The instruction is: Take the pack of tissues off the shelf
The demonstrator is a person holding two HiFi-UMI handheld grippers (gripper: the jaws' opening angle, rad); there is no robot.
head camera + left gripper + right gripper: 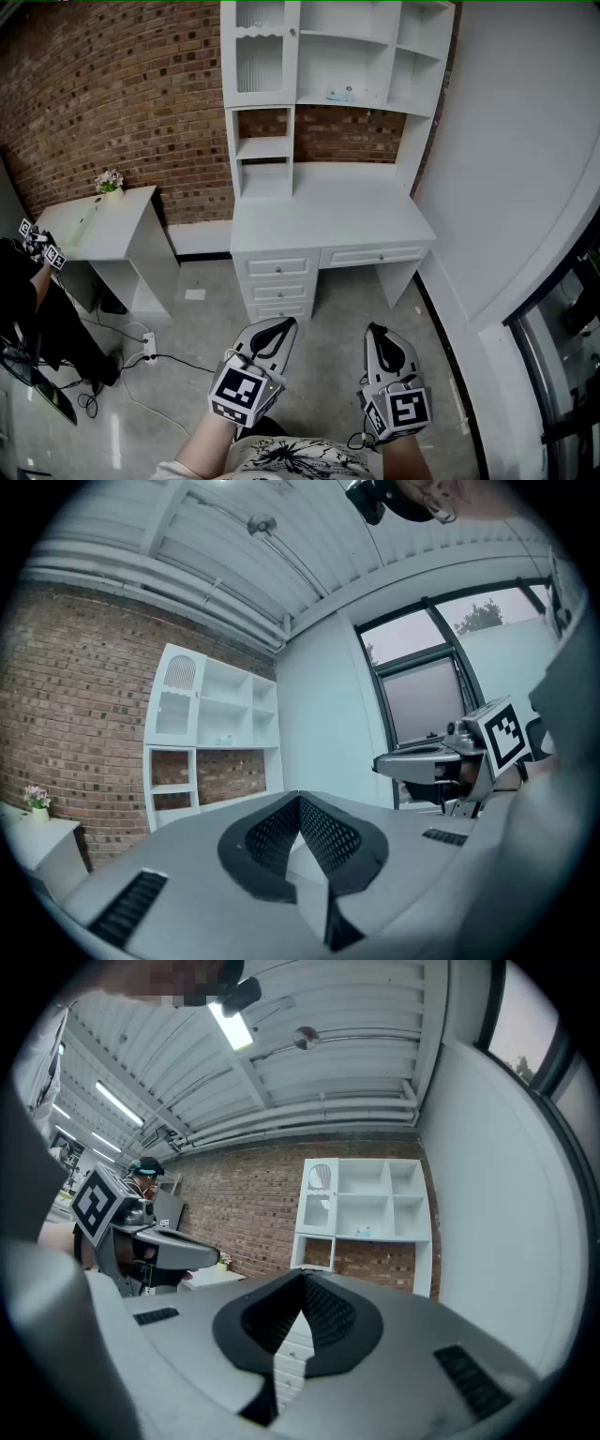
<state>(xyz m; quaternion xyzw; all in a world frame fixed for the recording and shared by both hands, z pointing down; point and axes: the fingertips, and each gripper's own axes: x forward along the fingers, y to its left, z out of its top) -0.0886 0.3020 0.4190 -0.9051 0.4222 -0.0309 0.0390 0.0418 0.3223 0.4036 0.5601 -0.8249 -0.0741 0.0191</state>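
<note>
A small pale blue pack of tissues [341,94] lies on a middle shelf of the white desk hutch [375,56] far ahead; it shows tiny in the left gripper view [223,741] and the right gripper view [363,1232]. Both grippers hang low over the floor, well short of the desk. My left gripper [278,325] is shut with nothing in it, jaw tips touching [300,799]. The right gripper [377,330] is also shut and empty [302,1279].
A white desk [328,220] with drawers [279,281] stands under the hutch against a brick wall. A smaller white table [98,220] with a flower pot [110,183] is at left. Cables and a power strip [145,349] lie on the floor. Another person's gripper [39,246] shows at far left.
</note>
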